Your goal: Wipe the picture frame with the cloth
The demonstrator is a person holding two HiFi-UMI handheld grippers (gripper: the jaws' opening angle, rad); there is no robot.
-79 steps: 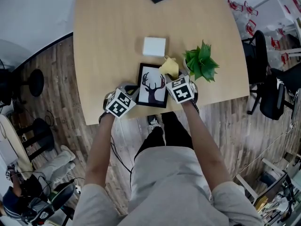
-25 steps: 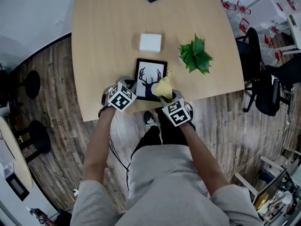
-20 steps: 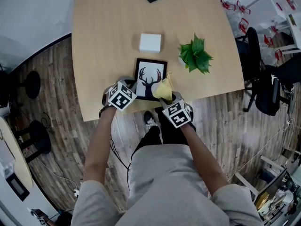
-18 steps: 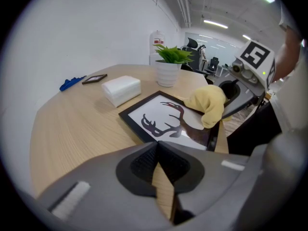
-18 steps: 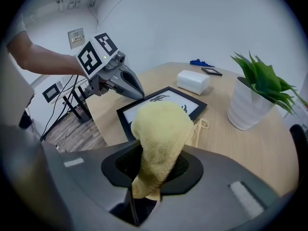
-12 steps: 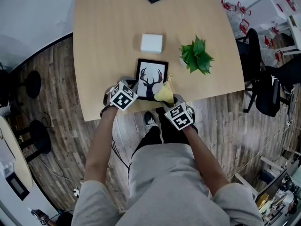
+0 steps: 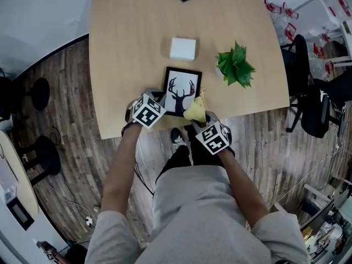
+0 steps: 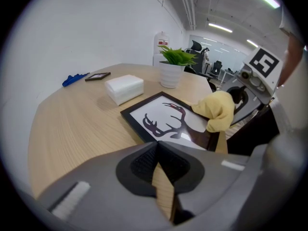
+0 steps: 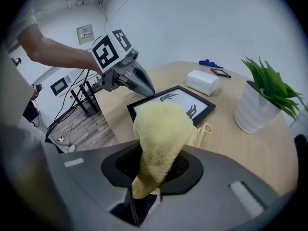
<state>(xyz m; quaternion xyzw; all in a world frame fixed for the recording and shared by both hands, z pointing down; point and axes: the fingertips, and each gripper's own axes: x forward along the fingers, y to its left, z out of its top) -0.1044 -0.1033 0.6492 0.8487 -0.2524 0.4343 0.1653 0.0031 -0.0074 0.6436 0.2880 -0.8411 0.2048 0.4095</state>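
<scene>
The right gripper [image 7: 202, 117], clamped on the yellow cloth [image 7: 194, 110], holds it at the near right corner of the picture frame [image 7: 181, 86] lying flat on the table [image 7: 126, 37], the empty left gripper [image 7: 158, 99] pinched closed beside it, so wiping looks underway, not finished.

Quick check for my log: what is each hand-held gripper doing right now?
Left hand-held gripper: closed, nothing between its jaws.
Right hand-held gripper: closed on the yellow cloth.
</scene>
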